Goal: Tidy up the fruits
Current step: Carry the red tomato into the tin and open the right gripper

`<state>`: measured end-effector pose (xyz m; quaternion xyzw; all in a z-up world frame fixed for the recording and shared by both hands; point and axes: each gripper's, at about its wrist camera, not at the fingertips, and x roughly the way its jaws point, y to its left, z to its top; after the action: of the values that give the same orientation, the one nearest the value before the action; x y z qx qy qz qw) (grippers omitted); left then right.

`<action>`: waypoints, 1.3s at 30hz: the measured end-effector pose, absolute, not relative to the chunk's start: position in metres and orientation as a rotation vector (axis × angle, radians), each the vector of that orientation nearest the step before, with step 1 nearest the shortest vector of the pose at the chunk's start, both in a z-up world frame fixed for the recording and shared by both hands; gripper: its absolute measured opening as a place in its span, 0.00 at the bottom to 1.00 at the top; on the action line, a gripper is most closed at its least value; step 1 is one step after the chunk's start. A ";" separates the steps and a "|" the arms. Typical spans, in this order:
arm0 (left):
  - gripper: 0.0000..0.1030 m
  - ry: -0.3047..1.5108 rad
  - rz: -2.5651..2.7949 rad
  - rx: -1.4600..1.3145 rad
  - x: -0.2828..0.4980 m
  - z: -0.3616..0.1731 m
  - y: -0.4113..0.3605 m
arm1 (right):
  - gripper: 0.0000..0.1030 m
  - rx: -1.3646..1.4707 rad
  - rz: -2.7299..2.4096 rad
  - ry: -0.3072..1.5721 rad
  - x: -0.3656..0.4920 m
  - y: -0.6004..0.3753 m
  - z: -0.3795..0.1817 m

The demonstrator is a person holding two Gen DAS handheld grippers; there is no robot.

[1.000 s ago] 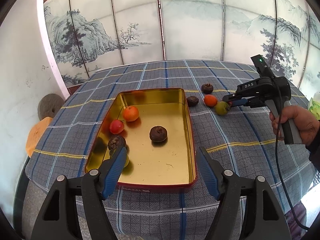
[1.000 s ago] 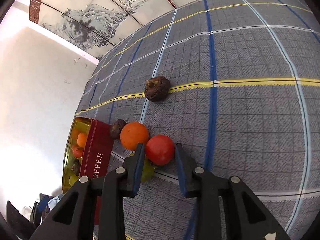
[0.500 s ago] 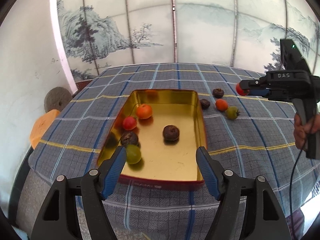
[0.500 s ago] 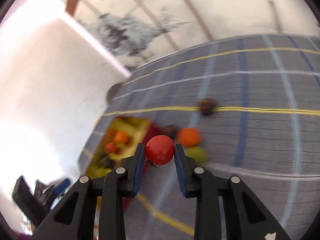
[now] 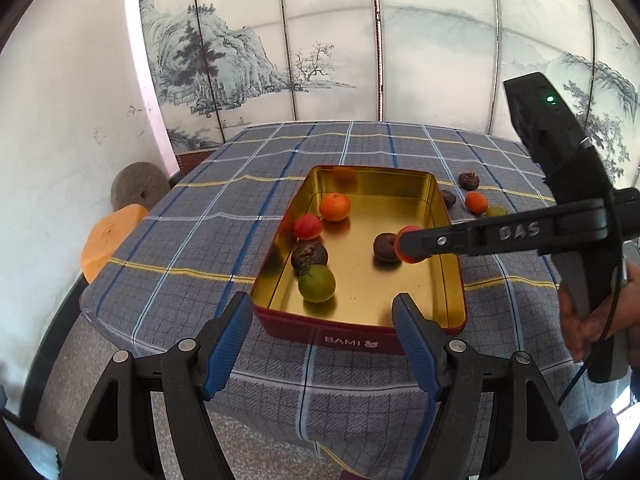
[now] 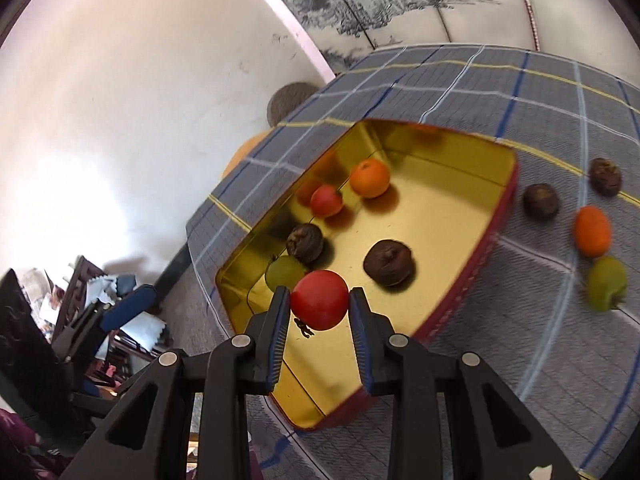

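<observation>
Red fruit (image 6: 319, 299) is held clamped between the pads of the right gripper (image 6: 319, 312), above the near part of the gold tin (image 6: 496, 216). From the left wrist view it is seen over the tin's right half, just beside a dark brown fruit (image 5: 385, 246) lying on the floor of the tin.

Already in the tin: an orange fruit (image 5: 335, 207), a smaller red one (image 5: 307, 227), a second dark fruit (image 5: 309, 255) and a green one (image 5: 316, 285), the last two touching. Left outside on the checked cloth (image 5: 224, 208), beyond the tin's far right corner: two dark fruits (image 6: 541, 201) (image 6: 605, 176), one orange (image 6: 592, 230), one green (image 6: 606, 282).

Left gripper (image 5: 320, 340) is held near the tin's front wall, jaws apart, nothing between them.

Step in hand, as judged: carrying a fruit to the tin for release. Next move calls for lowering toward a bare patch of the floor, clear of the dark fruit alongside, and parting the jaws only when low, since a round fruit is likely to roll or bounce on metal. Four pieces would then remain to be fetched.
</observation>
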<state>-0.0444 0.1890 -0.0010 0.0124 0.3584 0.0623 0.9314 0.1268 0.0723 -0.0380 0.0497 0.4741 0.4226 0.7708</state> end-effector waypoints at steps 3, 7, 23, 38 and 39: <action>0.71 0.729 0.133 0.031 -0.048 -0.001 0.192 | 0.27 0.098 0.908 1.039 0.128 0.074 -0.042; 0.71 0.723 0.146 0.049 -0.049 -0.002 0.194 | 0.27 0.081 0.901 1.052 0.126 0.077 -0.047; 0.71 0.734 0.180 0.068 -0.053 -0.006 0.204 | 0.27 0.037 0.881 1.063 0.119 0.090 -0.052; 0.71 0.750 0.184 0.084 -0.054 -0.013 0.205 | 0.29 0.053 0.872 1.060 0.122 0.086 -0.055; 0.71 0.754 0.184 0.086 -0.055 -0.014 0.205 | 0.29 0.067 0.873 1.057 0.122 0.085 -0.055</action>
<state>-0.0546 0.2054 -0.0140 0.0420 0.3674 0.0897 0.9248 0.1221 0.0846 -0.0548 0.0309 0.4878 0.4029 0.7738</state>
